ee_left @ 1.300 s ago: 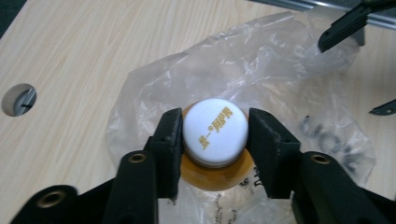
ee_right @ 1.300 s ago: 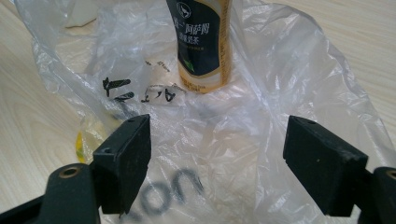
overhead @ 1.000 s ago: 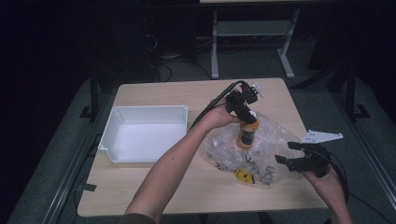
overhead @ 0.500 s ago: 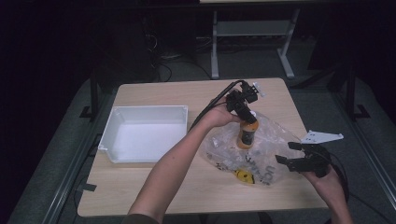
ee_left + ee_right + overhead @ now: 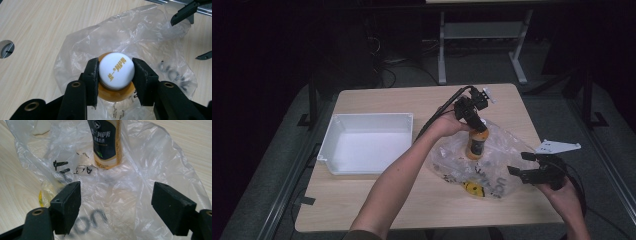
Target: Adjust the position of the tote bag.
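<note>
An orange drink bottle (image 5: 475,145) with a white cap (image 5: 116,70) stands upright on a crumpled clear plastic bag (image 5: 484,162) at the table's right. My left gripper (image 5: 472,119) reaches down from above and is shut on the bottle's cap, pads pressed on both sides (image 5: 115,75). The bottle's dark label (image 5: 106,140) faces the right gripper view. My right gripper (image 5: 524,167) rests low at the bag's right edge, jaws open wide (image 5: 115,207), with only loose bag film lying under them. The bag has black print and a yellow mark (image 5: 472,188).
A white empty tray (image 5: 367,145) sits at the table's left. The wooden table (image 5: 362,205) has a round hole (image 5: 6,48) near the bag. Metal frame legs (image 5: 482,35) stand on the floor beyond the far edge.
</note>
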The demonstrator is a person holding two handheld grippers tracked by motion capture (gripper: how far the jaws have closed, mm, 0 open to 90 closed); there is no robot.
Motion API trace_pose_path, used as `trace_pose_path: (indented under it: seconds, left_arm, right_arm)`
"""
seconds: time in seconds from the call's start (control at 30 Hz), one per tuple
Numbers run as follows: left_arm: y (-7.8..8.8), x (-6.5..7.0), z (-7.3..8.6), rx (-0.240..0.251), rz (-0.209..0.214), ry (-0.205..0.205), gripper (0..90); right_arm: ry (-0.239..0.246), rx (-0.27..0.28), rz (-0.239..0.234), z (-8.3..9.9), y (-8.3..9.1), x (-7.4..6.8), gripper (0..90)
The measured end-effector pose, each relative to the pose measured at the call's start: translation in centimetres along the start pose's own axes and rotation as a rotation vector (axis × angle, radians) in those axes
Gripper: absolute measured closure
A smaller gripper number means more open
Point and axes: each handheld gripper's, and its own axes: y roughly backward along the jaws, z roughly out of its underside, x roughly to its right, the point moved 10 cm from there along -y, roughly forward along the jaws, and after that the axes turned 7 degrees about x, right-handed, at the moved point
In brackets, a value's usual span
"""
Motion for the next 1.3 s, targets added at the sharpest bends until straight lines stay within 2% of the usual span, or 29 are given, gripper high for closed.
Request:
trace_pose_path:
  seconds: [0.17,0.27,0.5,0.63,0.87,0.97,1.1,1.3]
  left_arm:
    - [0.0,0.0,0.0,-0.004,-0.004,0.005,58.9]
    - [0.0,-0.1,0.0,-0.006,-0.009,0.024,58.9]
    - [0.0,0.0,-0.1,-0.019,-0.018,0.029,59.0]
    - [0.0,0.1,0.0,-0.006,-0.033,0.048,59.0]
    - [0.1,-0.2,-0.2,-0.006,-0.044,0.054,59.1]
    - [0.2,-0.2,-0.4,0.014,-0.044,0.074,59.0]
    - [0.7,0.0,-0.7,0.003,-0.047,0.055,59.1]
    - [2.8,0.5,-2.5,0.049,-0.054,0.033,59.1]
  right_arm:
    - [0.002,0.002,0.000,0.0,0.0,0.0,23.3]
    - [0.001,0.002,0.001,0.0,0.0,0.0,22.9]
    - [-0.006,0.007,0.005,0.0,0.2,0.3,22.5]
    - [-0.008,0.004,0.005,0.0,0.0,0.3,22.1]
    - [-0.022,0.010,0.007,0.0,0.1,0.5,22.1]
    - [-0.019,0.007,0.009,0.0,0.1,0.6,22.1]
    - [-0.024,0.004,0.007,0.0,0.0,0.5,22.1]
    - [-0.021,0.006,0.008,0.0,0.1,0.5,22.3]
